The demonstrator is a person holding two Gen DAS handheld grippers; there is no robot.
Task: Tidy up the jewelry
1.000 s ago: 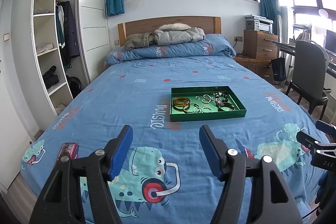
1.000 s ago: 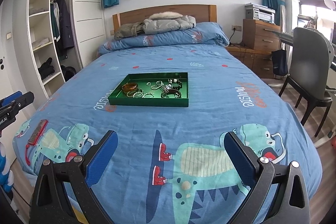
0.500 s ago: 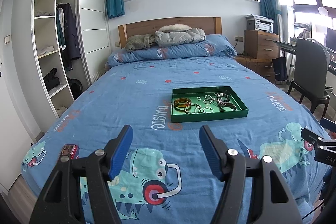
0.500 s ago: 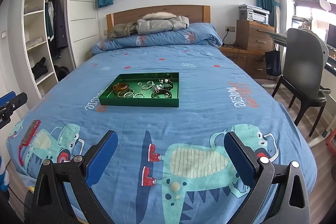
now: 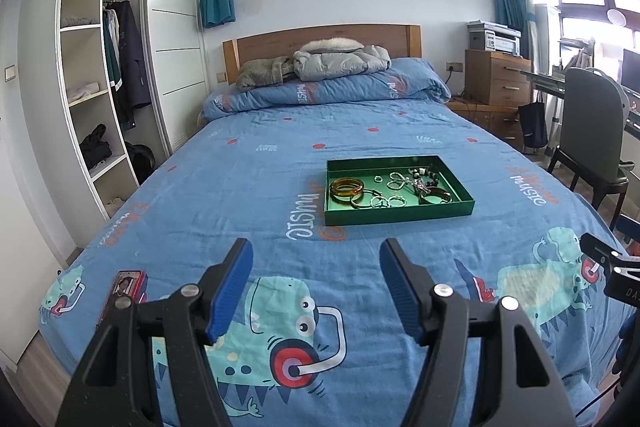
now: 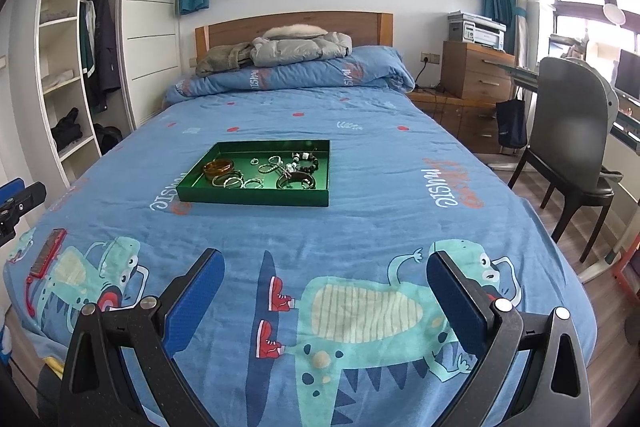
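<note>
A green tray [image 5: 396,215] [image 6: 256,198] lies in the middle of the blue bed. It holds amber bangles [image 5: 346,188] [image 6: 218,167], several silver rings [image 5: 386,202] [image 6: 244,182], a dark bracelet [image 5: 436,195] [image 6: 296,181] and a beaded piece [image 6: 306,159]. My left gripper [image 5: 316,283] is open and empty, well short of the tray, near the bed's foot. My right gripper [image 6: 324,291] is open wider and empty, also far back from the tray.
A red flat case [image 5: 125,287] [image 6: 46,254] lies on the bed's front left corner. Jackets [image 5: 316,63] lie on the pillow. A wardrobe [image 5: 100,87] stands left. A chair [image 6: 572,155] and a desk stand right.
Both grippers have drifted slightly; the tray sits a little differently in each view. Both stay open and empty. The jewelry has not moved.
</note>
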